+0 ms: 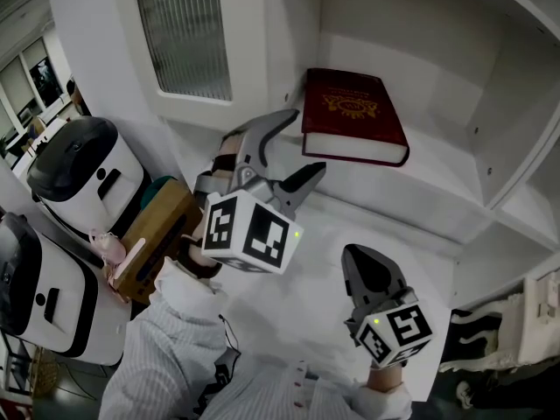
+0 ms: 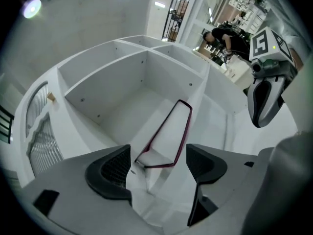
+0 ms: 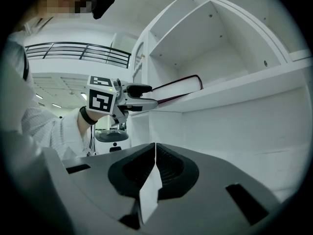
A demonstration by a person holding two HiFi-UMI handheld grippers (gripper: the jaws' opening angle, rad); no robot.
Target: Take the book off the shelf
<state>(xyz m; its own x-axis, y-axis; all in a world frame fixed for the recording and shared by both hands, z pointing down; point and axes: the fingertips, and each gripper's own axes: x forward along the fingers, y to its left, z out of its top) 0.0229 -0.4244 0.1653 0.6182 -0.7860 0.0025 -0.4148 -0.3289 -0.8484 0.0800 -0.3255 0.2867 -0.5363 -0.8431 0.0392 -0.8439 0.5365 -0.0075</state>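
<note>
Just 1 dark-red book (image 1: 353,112)

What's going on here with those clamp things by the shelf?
A person holds a two-fingered gripper in each hand and is going for the dark red book, which lies flat on the white shelf. The left gripper has its fingers wide open, pointed at the book's near edge but not gripping it. The right gripper is shut and empty, held lower and away from the book. The book is not yet off the shelf.
</note>
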